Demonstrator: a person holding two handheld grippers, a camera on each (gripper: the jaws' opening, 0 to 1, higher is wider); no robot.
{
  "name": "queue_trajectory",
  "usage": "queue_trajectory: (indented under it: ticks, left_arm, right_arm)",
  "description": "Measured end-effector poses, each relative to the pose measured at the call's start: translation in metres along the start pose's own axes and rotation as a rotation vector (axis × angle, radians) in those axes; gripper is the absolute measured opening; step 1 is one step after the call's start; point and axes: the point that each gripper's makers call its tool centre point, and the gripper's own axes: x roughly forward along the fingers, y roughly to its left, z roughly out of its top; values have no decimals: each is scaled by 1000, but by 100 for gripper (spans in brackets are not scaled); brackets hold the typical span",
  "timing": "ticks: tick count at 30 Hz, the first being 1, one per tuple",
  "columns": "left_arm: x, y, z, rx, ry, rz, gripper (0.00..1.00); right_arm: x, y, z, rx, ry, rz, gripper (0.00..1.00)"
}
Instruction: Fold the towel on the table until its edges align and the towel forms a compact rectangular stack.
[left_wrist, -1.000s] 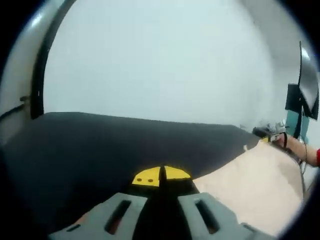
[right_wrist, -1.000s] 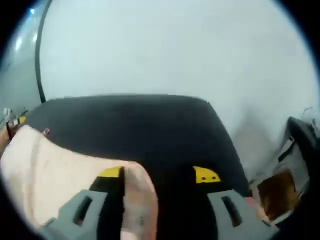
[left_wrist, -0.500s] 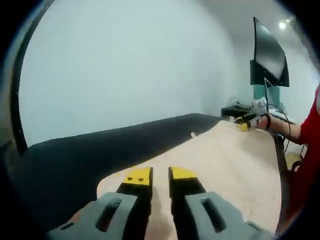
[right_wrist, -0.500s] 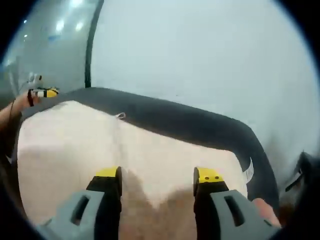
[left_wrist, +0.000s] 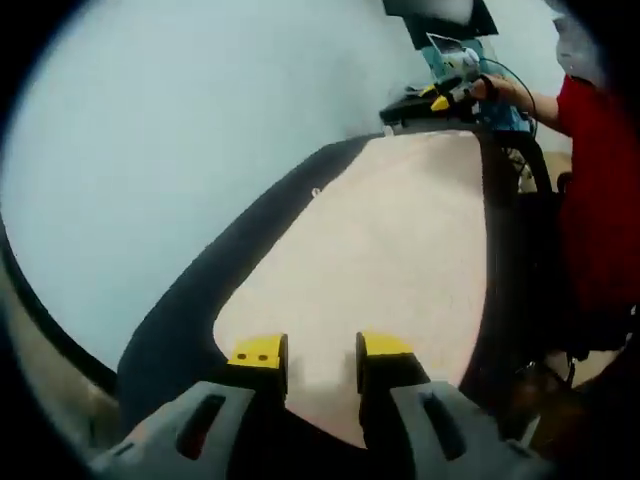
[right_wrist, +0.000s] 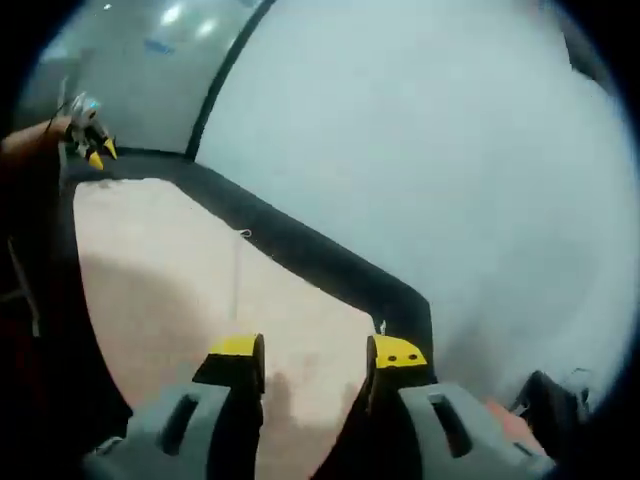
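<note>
A pale beige towel (left_wrist: 390, 230) lies spread flat on the black table (left_wrist: 190, 300). In the left gripper view my left gripper (left_wrist: 320, 352) is open, its yellow-tipped jaws just over the towel's near edge with nothing between them. The right gripper (left_wrist: 447, 95) shows at the towel's far end, held by a hand. In the right gripper view the towel (right_wrist: 170, 270) stretches away to the left along the table (right_wrist: 320, 265). My right gripper (right_wrist: 318, 355) is open above the towel's near corner. The left gripper (right_wrist: 92, 150) is small at the far end.
A person in a red shirt (left_wrist: 600, 190) stands along the table's right side in the left gripper view. A dark monitor (left_wrist: 440, 10) and a teal stand sit beyond the table's far end. A pale wall (right_wrist: 450, 150) runs behind the table.
My left jaws went from shut to open. The towel fold that lay over my right gripper's finger now lies flat. Both cameras have swung to look along the towel.
</note>
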Motion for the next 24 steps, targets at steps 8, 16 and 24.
queue_trajectory:
  ticks: [8,16,24]
  left_arm:
    - [-27,-25,-21,41,66,23,28]
    - [-18,-26,-40,48,93,74,28]
    - [-19,-41,-52,94,148,53,28]
  right_arm:
    - [-42,34,-91,-388,302,135,19]
    - [-32,45,-108,-680,343,232,15]
    - [-26,57,-102,-774,281,264,7]
